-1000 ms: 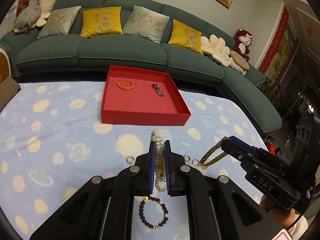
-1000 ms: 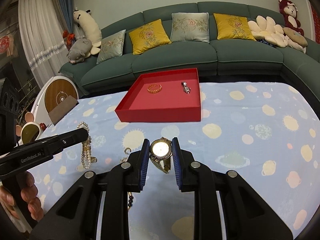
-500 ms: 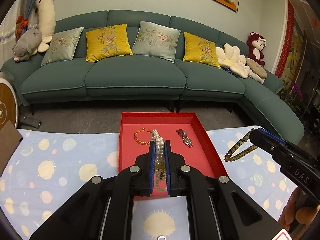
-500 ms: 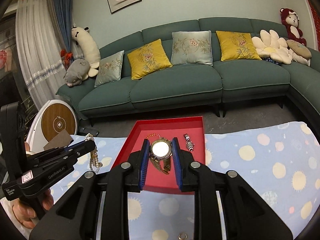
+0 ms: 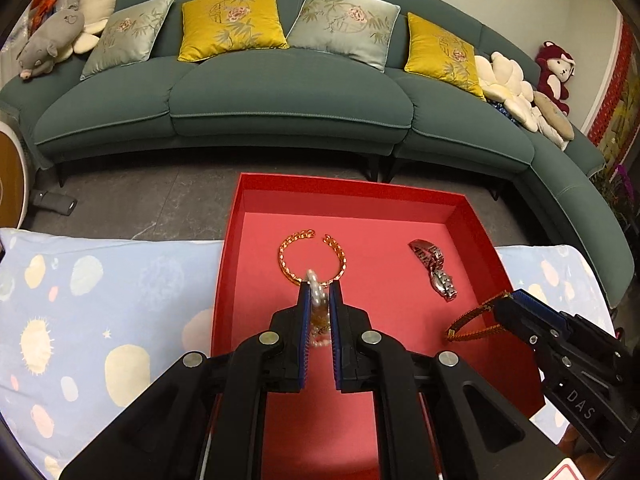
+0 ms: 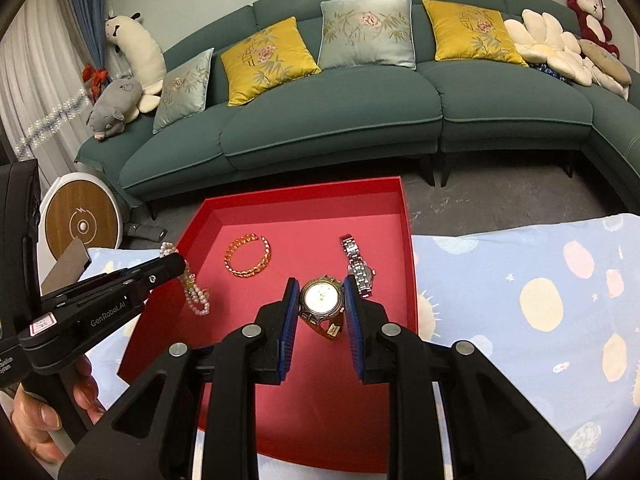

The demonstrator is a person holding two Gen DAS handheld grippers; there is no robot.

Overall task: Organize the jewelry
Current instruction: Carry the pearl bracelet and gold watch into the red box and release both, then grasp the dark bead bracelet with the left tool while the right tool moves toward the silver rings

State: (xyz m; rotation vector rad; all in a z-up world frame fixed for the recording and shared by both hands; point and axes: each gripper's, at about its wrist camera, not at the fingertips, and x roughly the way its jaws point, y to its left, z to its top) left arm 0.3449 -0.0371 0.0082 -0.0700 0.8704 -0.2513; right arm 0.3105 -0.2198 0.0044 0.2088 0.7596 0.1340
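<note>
Over the red tray (image 5: 240, 240): left gripper (image 5: 319, 304), opening, pearls (image 5: 316, 300) between its pads, above the gold bangle (image 5: 312, 258); right gripper (image 6: 322, 300) pinching gold watch (image 6: 322, 298) beside the silver watch (image 6: 358, 266).

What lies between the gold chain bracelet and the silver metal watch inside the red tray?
Nothing: between gold chain bracelet and silver metal watch only bare red tray floor shows, clearest in the right wrist view.

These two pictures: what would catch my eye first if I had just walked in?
Probably the red tray on the spotted blue cloth, holding a gold bangle and a silver watch. Over it, the right tool grips a gold watch, while the left tool, jaws opening, carries a pearl strand. Behind stretches a green sofa.
</note>
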